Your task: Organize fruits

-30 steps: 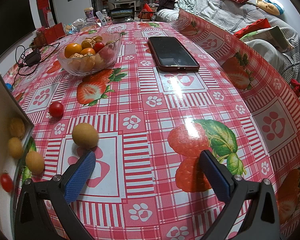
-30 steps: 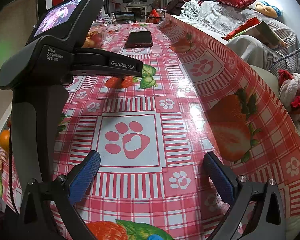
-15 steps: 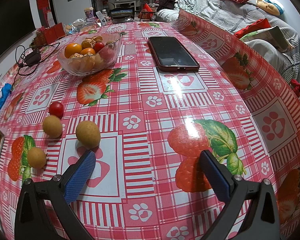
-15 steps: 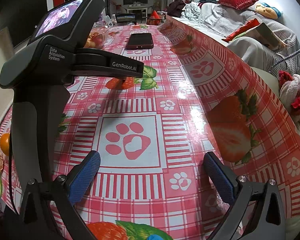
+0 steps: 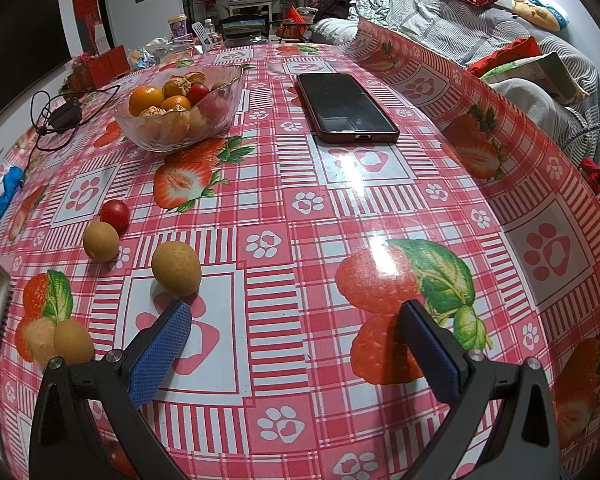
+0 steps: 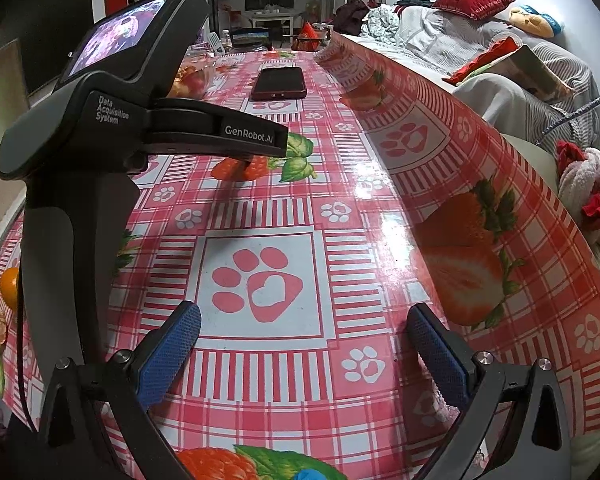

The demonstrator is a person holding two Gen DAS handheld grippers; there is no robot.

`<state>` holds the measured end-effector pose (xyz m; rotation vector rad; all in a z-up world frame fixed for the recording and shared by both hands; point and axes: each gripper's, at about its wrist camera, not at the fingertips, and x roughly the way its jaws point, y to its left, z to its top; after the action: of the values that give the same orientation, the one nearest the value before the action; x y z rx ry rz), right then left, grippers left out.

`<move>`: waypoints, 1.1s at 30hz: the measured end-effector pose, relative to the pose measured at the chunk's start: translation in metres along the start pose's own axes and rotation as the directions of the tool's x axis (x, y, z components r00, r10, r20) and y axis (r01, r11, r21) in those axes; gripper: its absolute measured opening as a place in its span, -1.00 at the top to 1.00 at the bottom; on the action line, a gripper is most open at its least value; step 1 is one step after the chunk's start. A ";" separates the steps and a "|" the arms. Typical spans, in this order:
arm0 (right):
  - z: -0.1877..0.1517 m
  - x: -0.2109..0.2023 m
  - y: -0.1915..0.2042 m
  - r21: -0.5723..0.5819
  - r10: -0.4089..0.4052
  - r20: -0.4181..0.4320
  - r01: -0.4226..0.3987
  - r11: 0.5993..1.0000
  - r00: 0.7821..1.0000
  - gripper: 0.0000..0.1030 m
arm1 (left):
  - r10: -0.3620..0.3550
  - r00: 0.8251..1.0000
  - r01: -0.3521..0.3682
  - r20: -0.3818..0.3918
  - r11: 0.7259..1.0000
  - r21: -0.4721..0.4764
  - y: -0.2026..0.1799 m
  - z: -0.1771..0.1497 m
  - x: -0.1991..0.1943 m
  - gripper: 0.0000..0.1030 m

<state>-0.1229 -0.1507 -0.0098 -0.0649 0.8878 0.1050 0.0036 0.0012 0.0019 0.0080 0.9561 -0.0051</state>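
Fruit lies loose on the near left of the table: a tan, egg-shaped fruit (image 5: 176, 268) with a matte skin sits just ahead of the left gripper's (image 5: 296, 336) left fingertip, touching nothing. Further left rest a rounder tan fruit (image 5: 101, 241) and, right behind it, a glossy red cherry tomato (image 5: 115, 213); whether these two touch I cannot tell. Nearer the table edge, two more tan fruits (image 5: 62, 342) sit side by side on a printed strawberry. Well beyond them stands a clear glass bowl (image 5: 179, 126) with a wavy rim, holding oranges, a red tomato and papery brown husked fruits.

Shiny oilcloth (image 5: 340, 208) in red-and-white check, printed with paw marks and strawberries, covers the table. A dark phone (image 5: 346, 108) in a red case lies flat to the right of the bowl. A black cable and adapter (image 5: 58, 118) lie at the far left.

Both claws hang low over the cloth with jaws spread wide and nothing between their textured blue pads (image 5: 160, 354). The right gripper (image 6: 304, 344) points along the table over a paw print; in its view the left device's dark handle and lit screen (image 6: 116, 44) rise at the left.
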 end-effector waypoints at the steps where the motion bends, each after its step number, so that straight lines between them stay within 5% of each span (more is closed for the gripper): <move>1: 0.000 0.000 0.000 0.000 0.000 0.001 0.000 1.000 1.000 -1.00 | 0.000 1.000 0.000 0.000 1.000 0.000 0.000 0.000 0.000 -1.00; 33: -0.001 -0.001 0.000 0.003 -0.001 0.008 0.001 1.000 1.000 -1.00 | 0.000 1.000 0.000 0.002 1.000 0.000 0.000 0.000 0.000 -1.00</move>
<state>-0.1243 -0.1504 -0.0100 -0.0623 0.8796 0.1027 0.0035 0.0011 0.0020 0.0077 0.9538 -0.0054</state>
